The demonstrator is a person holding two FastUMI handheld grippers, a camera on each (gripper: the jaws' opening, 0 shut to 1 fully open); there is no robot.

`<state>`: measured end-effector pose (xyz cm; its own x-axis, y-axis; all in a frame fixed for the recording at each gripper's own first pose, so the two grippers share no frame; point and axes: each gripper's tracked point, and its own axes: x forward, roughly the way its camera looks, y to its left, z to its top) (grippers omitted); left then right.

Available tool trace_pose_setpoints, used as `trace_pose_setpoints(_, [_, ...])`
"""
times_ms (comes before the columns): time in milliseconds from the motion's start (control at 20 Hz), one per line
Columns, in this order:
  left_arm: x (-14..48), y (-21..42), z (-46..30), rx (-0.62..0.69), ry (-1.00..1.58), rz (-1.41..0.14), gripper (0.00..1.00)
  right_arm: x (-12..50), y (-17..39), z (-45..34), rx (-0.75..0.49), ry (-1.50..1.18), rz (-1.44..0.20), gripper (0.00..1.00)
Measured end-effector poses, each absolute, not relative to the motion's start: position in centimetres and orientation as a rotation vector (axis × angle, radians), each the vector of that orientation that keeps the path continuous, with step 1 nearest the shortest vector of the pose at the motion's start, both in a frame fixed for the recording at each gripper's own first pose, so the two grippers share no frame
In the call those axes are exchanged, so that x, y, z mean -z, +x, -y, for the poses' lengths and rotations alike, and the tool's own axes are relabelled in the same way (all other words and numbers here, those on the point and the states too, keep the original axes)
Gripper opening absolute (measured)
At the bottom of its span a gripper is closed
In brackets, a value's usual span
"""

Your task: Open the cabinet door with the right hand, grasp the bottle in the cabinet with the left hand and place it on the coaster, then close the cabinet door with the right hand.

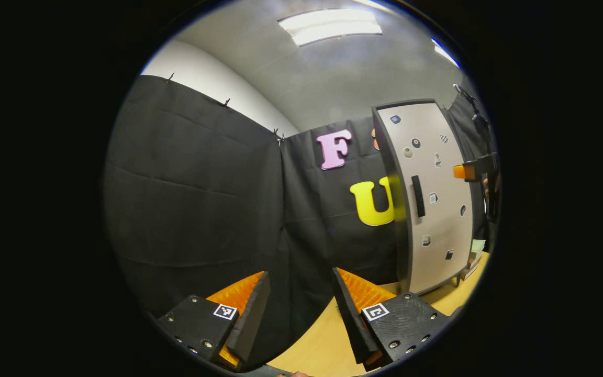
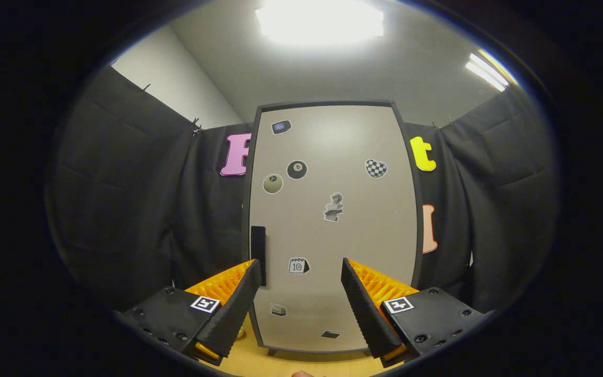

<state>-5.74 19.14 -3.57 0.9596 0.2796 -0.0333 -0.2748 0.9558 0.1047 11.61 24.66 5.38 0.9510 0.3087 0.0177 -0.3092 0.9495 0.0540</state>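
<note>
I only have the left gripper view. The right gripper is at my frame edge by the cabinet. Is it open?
Observer: Yes, the right gripper is open, with nothing between its fingers.
Operator: Is it aimed at the handle?
Observer: Not quite. It faces the door head-on, and in the right gripper view the handle sits off-centre, by the finger on the left.
Operator: Is the door cracked at all?
Observer: I see no gap from the front. It looks shut.
</note>
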Motion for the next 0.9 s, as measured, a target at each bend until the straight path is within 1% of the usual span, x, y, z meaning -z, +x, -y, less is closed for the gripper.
trace_pose_setpoints(350, [5.0, -7.1, -23.2, -0.348, 0.091, -0.079, 0.68, -6.3, 16.0, -30.0, -0.350, 0.056, 0.001, 0.98])
trace_pose_setpoints(700, [6.6, -7.8, -25.9, -0.405, 0.084, -0.114, 0.69, -2.6, 20.3, -35.2, -0.392, 0.045, -0.146, 0.98])
trace_pose_setpoints(750, [6.9, -7.7, -26.3, -0.414, 0.083, -0.117, 0.69, -2.2, 20.9, -35.7, -0.391, 0.043, -0.157, 0.97])
trace_pose_setpoints(800, [7.3, -7.7, -26.6, -0.423, 0.082, -0.122, 0.69, -1.9, 21.4, -36.1, -0.390, 0.044, -0.163, 0.92])
trace_pose_setpoints(850, [7.6, -7.6, -27.0, -0.432, 0.081, -0.128, 0.69, -1.7, 22.0, -36.4, -0.383, 0.043, -0.169, 0.89])
trace_pose_setpoints(900, [7.9, -7.8, -27.5, -0.440, 0.079, -0.133, 0.69, -1.5, 22.5, -36.5, -0.375, 0.040, -0.177, 0.91])
